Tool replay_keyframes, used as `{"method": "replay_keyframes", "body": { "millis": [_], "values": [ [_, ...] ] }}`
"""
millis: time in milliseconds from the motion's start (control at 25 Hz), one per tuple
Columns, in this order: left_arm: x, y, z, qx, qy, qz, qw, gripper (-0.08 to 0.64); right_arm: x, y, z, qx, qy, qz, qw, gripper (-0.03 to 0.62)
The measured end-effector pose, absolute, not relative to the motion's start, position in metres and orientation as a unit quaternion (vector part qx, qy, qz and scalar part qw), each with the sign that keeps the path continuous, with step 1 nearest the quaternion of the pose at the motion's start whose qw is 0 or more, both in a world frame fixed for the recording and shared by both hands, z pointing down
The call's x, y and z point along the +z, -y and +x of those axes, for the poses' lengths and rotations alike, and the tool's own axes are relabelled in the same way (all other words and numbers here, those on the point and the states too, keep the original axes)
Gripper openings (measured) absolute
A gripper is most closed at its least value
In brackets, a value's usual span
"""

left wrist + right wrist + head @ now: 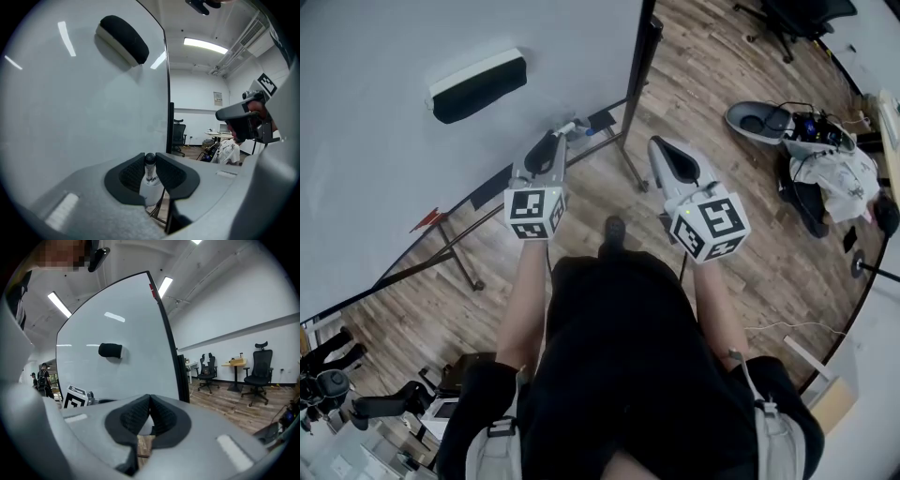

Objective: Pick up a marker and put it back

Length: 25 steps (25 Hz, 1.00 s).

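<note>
Your left gripper [150, 159] clamps the marker [149, 170] upright between its pads, close beside the whiteboard [84, 117]; your right gripper [149, 401] rides pinched together, empty. Hold that squeeze firm and release only once the marker rests in place.

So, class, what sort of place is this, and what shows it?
Probably an office or lab workroom: a big whiteboard with an eraser on it, office chairs beside a small table, and a wood floor.
</note>
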<state>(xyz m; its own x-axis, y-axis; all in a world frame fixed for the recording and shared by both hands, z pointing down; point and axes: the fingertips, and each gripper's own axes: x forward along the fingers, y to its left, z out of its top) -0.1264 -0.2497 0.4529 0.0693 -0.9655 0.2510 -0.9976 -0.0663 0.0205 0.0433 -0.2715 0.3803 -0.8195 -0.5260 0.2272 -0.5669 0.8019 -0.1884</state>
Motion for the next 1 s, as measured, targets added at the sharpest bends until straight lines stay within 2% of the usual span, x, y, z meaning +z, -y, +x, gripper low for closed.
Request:
{"method": "replay_keyframes", "body": {
  "millis": [1000],
  "values": [
    [0.476,0.256,-0.122,0.114,0.669,0.724,0.121,0.104,0.382,0.277,0.058,0.127,0.943,0.298,0.081,0.002]
  ]
}}
